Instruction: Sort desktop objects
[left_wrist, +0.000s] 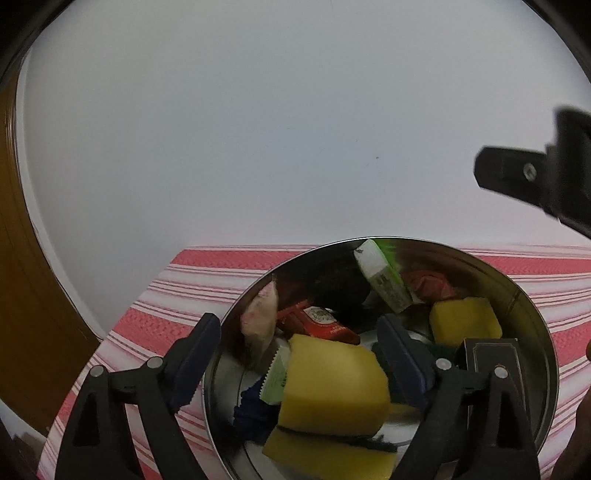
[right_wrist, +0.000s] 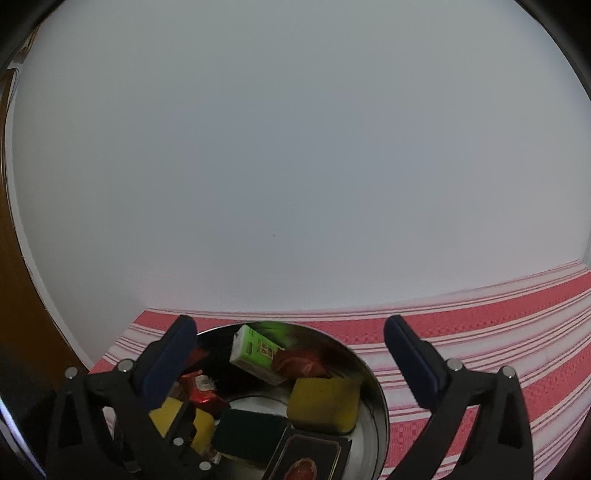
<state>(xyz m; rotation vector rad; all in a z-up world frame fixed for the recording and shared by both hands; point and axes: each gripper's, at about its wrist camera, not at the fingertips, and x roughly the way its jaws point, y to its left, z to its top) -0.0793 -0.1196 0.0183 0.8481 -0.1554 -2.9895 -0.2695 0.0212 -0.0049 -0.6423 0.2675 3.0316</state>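
On the red-and-white striped cloth (left_wrist: 207, 269) sits a round shiny metal bowl (left_wrist: 532, 317) holding yellow sponges (left_wrist: 332, 391), a green-white carton (left_wrist: 384, 284) and red sachets (left_wrist: 325, 325). Left gripper (left_wrist: 299, 350) and right gripper (right_wrist: 288, 362) both hang spread above it, pinching nothing.

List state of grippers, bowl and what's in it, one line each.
left gripper: open, over the bowl, holding nothing
right gripper: open, holding nothing
metal bowl: upright on striped cloth, filled
yellow sponges: loose in bowl
green-white box: tilted against the clutter
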